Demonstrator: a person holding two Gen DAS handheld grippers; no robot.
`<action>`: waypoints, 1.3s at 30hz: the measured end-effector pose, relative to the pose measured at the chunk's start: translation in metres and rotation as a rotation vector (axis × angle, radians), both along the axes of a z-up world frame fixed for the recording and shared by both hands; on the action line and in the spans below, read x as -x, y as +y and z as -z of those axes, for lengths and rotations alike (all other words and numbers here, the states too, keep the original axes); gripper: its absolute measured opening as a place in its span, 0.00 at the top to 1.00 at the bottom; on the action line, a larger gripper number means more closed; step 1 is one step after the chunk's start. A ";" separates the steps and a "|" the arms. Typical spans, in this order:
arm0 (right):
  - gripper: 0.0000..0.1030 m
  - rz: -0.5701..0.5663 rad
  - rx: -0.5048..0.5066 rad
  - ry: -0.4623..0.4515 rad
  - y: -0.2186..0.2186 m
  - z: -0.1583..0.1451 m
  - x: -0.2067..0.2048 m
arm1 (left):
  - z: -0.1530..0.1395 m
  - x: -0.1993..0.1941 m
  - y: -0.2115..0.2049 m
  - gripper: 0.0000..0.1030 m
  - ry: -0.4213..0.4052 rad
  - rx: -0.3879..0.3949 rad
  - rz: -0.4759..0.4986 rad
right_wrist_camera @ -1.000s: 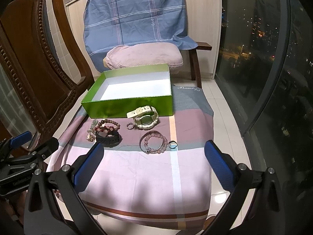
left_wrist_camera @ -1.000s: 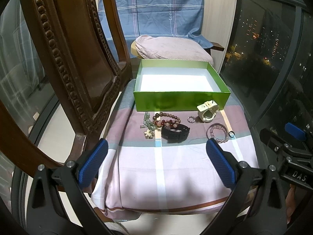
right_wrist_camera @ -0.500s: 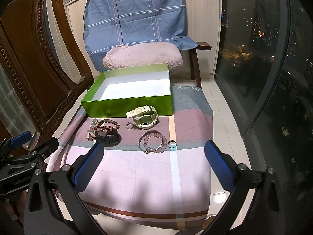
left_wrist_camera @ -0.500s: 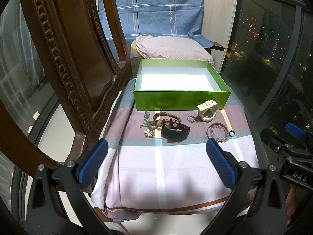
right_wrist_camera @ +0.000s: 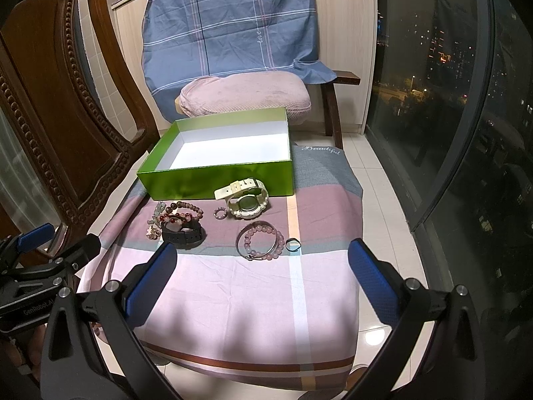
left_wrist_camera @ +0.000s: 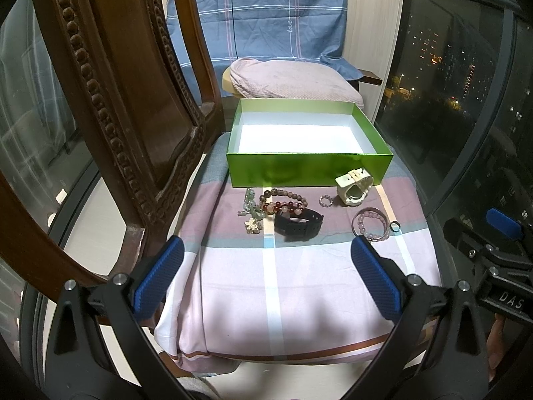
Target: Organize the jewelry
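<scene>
An open green box [left_wrist_camera: 308, 168] [right_wrist_camera: 216, 180] with a white inside stands at the far end of a cloth-covered seat. In front of it lie a white watch [left_wrist_camera: 353, 188] [right_wrist_camera: 245, 198], a black watch [left_wrist_camera: 298, 221] [right_wrist_camera: 183, 231], brown and red bead bracelets [left_wrist_camera: 283, 200] [right_wrist_camera: 185, 211], a pink bead bracelet with a bangle [left_wrist_camera: 371, 223] [right_wrist_camera: 261, 240], a small dark ring [left_wrist_camera: 394, 226] [right_wrist_camera: 292, 244], a small beaded ring [left_wrist_camera: 325, 201] [right_wrist_camera: 220, 213] and a pale green charm piece [left_wrist_camera: 251, 211] [right_wrist_camera: 156, 220]. My left gripper [left_wrist_camera: 266, 276] and right gripper [right_wrist_camera: 260, 276] are both open and empty, short of the jewelry.
The striped pink cloth [left_wrist_camera: 299, 283] covers the seat. A carved wooden chair back [left_wrist_camera: 110, 100] [right_wrist_camera: 50, 116] stands close on the left. A pink cushion [left_wrist_camera: 293, 78] and blue sheet [right_wrist_camera: 230, 23] are behind the box. Dark windows [right_wrist_camera: 449, 100] run along the right.
Both views have shifted very slightly toward the seat; the jewelry and box have not moved and both grippers stay open.
</scene>
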State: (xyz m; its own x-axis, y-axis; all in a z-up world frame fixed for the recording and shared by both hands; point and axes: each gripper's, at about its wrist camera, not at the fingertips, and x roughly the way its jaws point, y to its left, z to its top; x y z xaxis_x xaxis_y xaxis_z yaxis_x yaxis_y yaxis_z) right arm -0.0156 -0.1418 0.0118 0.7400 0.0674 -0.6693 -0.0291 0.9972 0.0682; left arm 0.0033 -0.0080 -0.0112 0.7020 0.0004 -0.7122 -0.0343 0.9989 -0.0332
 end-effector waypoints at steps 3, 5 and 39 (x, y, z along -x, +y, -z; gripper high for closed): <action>0.03 0.000 -0.001 0.001 0.000 0.000 0.000 | 0.001 0.000 -0.001 0.04 0.002 -0.001 0.001; 0.03 0.000 -0.001 0.001 0.000 0.000 0.000 | 0.001 -0.001 -0.001 0.04 0.003 -0.001 -0.001; 0.03 0.001 -0.001 0.002 -0.002 0.001 0.002 | 0.005 -0.004 -0.002 0.04 0.012 -0.002 0.002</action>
State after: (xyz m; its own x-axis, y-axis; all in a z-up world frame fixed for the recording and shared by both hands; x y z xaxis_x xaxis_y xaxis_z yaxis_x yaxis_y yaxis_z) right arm -0.0171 -0.1441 0.0111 0.7389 0.0673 -0.6705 -0.0283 0.9972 0.0689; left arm 0.0068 -0.0099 -0.0162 0.6934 0.0005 -0.7206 -0.0324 0.9990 -0.0305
